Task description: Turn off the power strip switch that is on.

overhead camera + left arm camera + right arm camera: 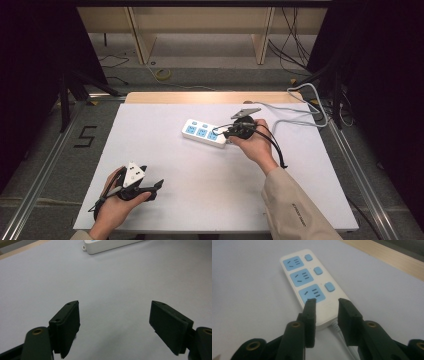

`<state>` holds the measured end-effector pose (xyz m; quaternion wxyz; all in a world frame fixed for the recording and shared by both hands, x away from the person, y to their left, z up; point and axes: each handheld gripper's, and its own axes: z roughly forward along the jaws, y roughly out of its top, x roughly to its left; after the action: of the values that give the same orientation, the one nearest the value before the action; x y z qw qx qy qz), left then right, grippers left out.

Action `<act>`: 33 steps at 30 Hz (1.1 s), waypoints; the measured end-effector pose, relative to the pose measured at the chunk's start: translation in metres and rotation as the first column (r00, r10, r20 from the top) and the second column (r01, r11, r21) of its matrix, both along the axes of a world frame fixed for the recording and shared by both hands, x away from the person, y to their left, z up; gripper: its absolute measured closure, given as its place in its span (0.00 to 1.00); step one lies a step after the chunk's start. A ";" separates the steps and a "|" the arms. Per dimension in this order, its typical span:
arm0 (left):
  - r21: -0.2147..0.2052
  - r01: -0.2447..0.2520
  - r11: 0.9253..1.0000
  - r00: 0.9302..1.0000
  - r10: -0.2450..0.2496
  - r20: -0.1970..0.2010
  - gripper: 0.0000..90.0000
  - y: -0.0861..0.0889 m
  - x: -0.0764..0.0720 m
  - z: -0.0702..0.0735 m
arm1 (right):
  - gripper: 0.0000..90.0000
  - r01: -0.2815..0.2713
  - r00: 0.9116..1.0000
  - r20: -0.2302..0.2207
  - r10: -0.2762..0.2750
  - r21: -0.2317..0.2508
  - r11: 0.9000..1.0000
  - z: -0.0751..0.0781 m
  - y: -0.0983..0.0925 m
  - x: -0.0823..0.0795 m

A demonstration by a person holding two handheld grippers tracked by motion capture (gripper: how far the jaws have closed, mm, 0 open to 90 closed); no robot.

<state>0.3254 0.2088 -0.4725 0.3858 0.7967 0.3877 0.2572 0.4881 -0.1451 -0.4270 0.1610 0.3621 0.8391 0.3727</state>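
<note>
A white power strip (204,133) with three blue sockets and blue switches lies flat near the back middle of the white table (200,200). In the right gripper view the power strip (312,280) runs away from the jaws. My right gripper (226,134) hovers at its cable end; the right gripper (327,301) has its jaws partly apart just above that end, with nothing pinched between the pads. My left gripper (152,178) rests near the front left of the table. The left gripper (115,312) stands wide open over bare table, and the strip's far end (110,245) shows beyond it.
The strip's pale cable (295,119) trails off to the right and loops over the table's back right corner. A wooden edge (210,97) borders the table's far side. Dark stands (65,100) and floor cables surround the table.
</note>
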 end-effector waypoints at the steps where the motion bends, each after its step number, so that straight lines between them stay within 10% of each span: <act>1: 0.000 0.001 1.000 1.000 -0.001 0.000 0.27 0.000 0.000 0.000 | 0.75 0.003 1.000 0.002 -0.003 0.004 1.000 0.000 -0.002 -0.002; 33: -0.005 -0.005 1.000 1.000 0.005 -0.006 0.27 -0.002 0.000 -0.001 | 0.60 0.022 0.998 0.050 -0.025 0.069 0.997 -0.002 -0.064 -0.071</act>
<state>0.3258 0.2071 -0.4740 0.3860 0.7955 0.3916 0.2546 0.4173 -0.2093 -0.4292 0.1741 0.3678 0.8170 0.4085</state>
